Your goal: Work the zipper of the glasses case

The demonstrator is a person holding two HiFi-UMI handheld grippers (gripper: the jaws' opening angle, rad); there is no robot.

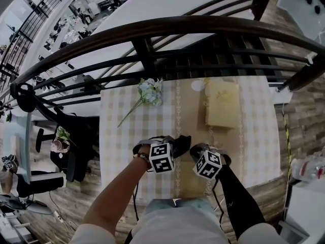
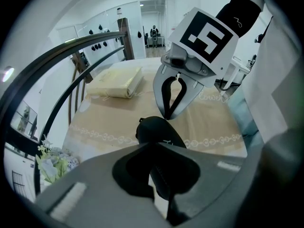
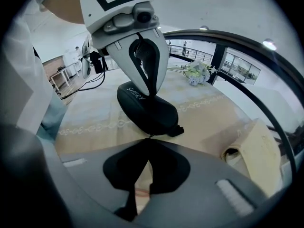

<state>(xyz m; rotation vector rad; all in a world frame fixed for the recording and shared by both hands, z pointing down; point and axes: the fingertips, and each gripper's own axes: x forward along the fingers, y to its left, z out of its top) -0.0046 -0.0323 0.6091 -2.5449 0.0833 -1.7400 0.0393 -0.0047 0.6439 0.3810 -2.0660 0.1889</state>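
Left gripper view: case [image 2: 159, 129] in tool [image 2: 152, 145]

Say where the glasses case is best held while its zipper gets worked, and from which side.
Take the lettered end from above, as the left gripper does now. The glasses case lies flat on the table runner, so a pinch there should pin it and leave the opposite end free, where the right gripper is shut on what looks like the zipper pull.
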